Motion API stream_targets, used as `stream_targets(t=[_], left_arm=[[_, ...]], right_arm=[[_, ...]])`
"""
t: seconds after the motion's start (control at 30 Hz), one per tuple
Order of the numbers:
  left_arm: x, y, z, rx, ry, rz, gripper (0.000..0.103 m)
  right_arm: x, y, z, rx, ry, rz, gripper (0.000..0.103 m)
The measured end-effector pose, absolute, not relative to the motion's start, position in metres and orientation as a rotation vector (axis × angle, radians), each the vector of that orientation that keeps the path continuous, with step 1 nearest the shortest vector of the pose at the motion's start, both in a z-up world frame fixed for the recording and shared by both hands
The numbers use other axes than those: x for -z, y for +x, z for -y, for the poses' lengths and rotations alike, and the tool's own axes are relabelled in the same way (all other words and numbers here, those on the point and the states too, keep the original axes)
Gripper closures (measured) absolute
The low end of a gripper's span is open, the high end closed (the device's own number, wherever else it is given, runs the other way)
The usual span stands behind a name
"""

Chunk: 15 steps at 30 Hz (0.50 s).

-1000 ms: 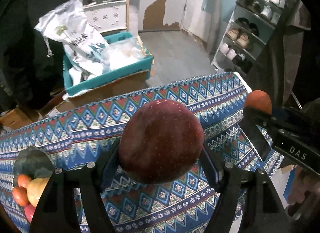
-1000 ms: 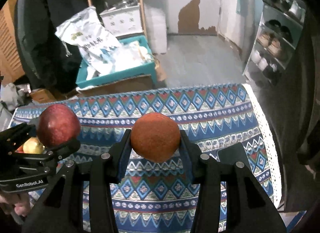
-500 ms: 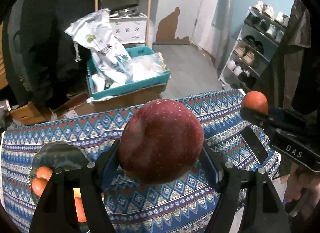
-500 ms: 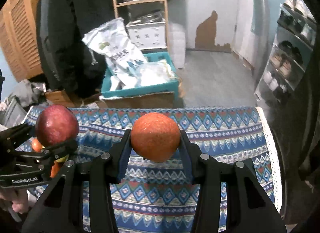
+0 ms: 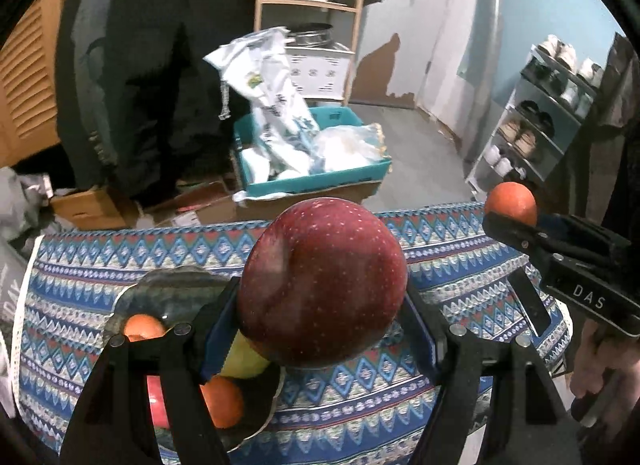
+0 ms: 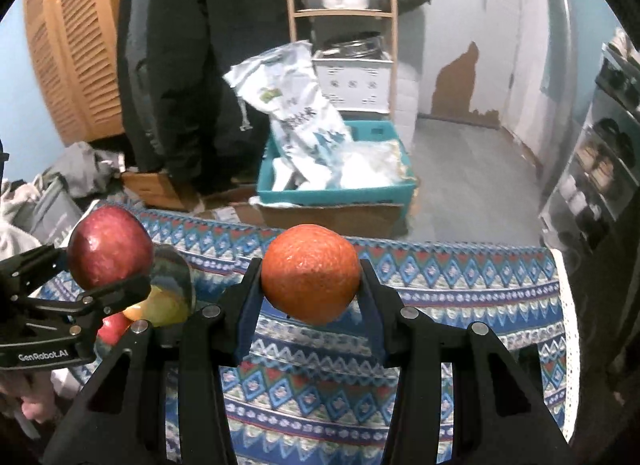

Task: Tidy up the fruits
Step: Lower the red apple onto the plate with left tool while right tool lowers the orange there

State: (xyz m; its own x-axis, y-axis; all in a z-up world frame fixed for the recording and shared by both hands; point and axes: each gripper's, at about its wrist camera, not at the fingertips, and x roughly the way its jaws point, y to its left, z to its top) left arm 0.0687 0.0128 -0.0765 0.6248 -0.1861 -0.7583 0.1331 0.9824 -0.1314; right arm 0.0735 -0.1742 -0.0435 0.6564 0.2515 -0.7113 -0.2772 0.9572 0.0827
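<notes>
My left gripper (image 5: 322,305) is shut on a big red apple (image 5: 322,281) and holds it above the patterned tablecloth (image 5: 440,265). Below and left of it stands a dark glass bowl (image 5: 172,285) with oranges, a yellow fruit and a red fruit. My right gripper (image 6: 310,285) is shut on an orange (image 6: 311,273), held above the cloth. In the right wrist view the left gripper (image 6: 108,265) with the apple (image 6: 109,251) hangs over the bowl (image 6: 176,269) at the left. In the left wrist view the right gripper's orange (image 5: 511,201) shows at the right.
Beyond the table's far edge are a teal crate (image 5: 312,173) with white bags, cardboard boxes, a wooden shelf (image 6: 344,13) with a pot, and a person in dark clothes (image 6: 180,65). A shoe rack (image 5: 540,113) stands at the right. A dark phone-like slab (image 5: 528,301) lies on the cloth.
Both grippers have tilted up and shifted left with their fruit. The bowl has come from the left edge to just under the left gripper.
</notes>
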Motion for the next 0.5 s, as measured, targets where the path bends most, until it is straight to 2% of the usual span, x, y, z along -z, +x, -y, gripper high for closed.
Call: stream_targets(t=[0.5], left_arm=[[0.094,0.066,-0.087,0.076,-0.121,-0.898,0.027]], right_arm=[[0.06,0.087,0.097,-0.412,-0.073,-0.845,0.058]])
